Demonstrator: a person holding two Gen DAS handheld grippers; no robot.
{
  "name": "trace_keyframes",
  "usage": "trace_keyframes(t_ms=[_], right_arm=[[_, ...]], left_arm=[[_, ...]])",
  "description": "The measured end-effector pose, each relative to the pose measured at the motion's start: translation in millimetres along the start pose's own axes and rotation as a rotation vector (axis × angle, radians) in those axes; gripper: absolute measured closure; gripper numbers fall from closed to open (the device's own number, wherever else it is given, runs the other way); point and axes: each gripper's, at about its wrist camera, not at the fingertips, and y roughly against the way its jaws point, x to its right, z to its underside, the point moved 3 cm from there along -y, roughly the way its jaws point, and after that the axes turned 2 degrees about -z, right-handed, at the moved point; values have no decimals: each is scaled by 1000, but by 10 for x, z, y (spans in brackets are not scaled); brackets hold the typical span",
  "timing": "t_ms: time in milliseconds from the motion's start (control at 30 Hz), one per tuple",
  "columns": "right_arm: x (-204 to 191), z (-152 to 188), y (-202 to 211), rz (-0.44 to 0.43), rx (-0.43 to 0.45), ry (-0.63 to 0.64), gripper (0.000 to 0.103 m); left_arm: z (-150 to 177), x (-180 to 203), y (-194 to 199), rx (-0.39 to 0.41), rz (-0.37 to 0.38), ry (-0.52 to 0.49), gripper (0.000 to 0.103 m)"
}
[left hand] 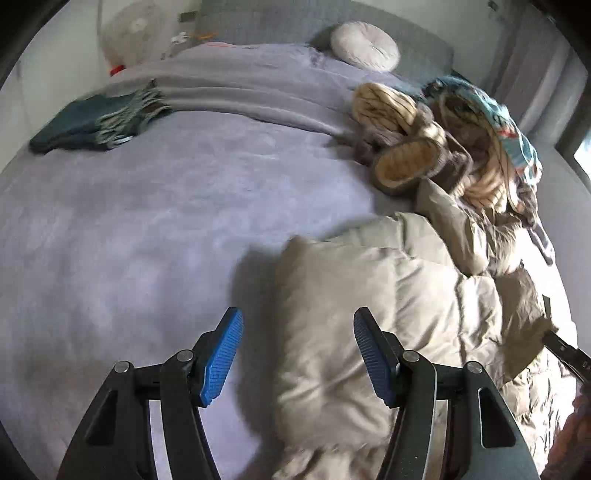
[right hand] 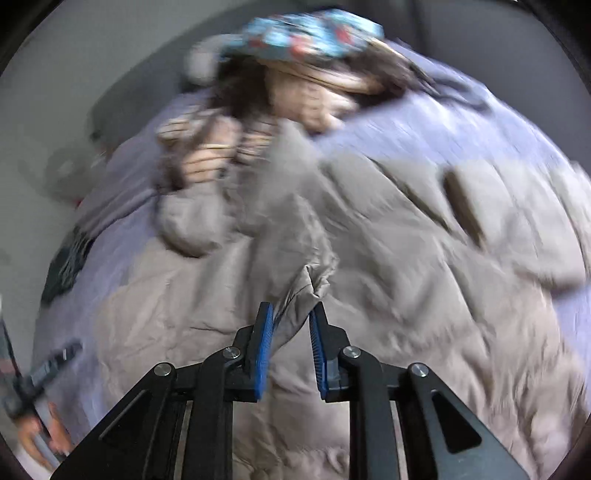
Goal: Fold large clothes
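A large beige puffy coat (left hand: 406,280) lies crumpled on the right half of a bed. My left gripper (left hand: 297,317) hovers open just above the coat's left edge; a padded fold lies below the gap, and neither blue pad touches it. In the blurred right wrist view the coat (right hand: 406,240) fills most of the frame. My right gripper (right hand: 291,308) is nearly closed, with a raised ridge of coat fabric pinched between its blue pads. The left gripper's body and the hand holding it (right hand: 44,435) show at the lower left of that view.
The bed has a lilac fleece cover (left hand: 129,221). A heap of other clothes (left hand: 461,129) sits beyond the coat at the back right. A folded dark teal fringed item (left hand: 85,122) lies at the far left, a round cushion (left hand: 364,44) at the headboard, a fan (left hand: 129,33) beside the bed.
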Motion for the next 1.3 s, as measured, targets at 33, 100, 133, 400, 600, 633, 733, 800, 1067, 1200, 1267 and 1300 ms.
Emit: trace_keyframes(t_ms=[33, 100, 133, 400, 600, 633, 733, 800, 1067, 1200, 1267, 1300], right_arm=[[-64, -3, -68, -11, -25, 19, 81], [-71, -21, -217, 48, -57, 30, 81], [-43, -6, -230, 85, -62, 16, 81], [324, -70, 143, 50, 55, -85, 80], [260, 57, -494, -26, -163, -63, 81], [316, 144, -527, -1, -188, -78, 85], [501, 303, -515, -22, -187, -133, 93], [538, 318, -476, -36, -190, -118, 93], [904, 296, 44, -118, -183, -233, 63], [1122, 475, 304, -156, -198, -281, 57], [1222, 522, 355, -161, -206, -306, 54], [1317, 582, 407, -164, -215, -330, 50]], left_arm=[[8, 98, -101, -19, -12, -20, 39], [107, 242, -317, -59, -46, -72, 39], [173, 277, -404, -79, -72, -91, 39], [188, 283, -394, -48, -96, -42, 38], [38, 258, -584, -80, -136, 26, 38], [64, 282, -660, -93, -144, 16, 33], [144, 340, -748, -90, -165, -16, 30], [162, 327, -760, -92, -169, -10, 30], [200, 563, -262, -97, -200, -131, 30], [415, 894, 11, -100, -164, -194, 30], [551, 1069, 90, -114, -139, -202, 30], [588, 1139, 114, -119, -129, -202, 30]])
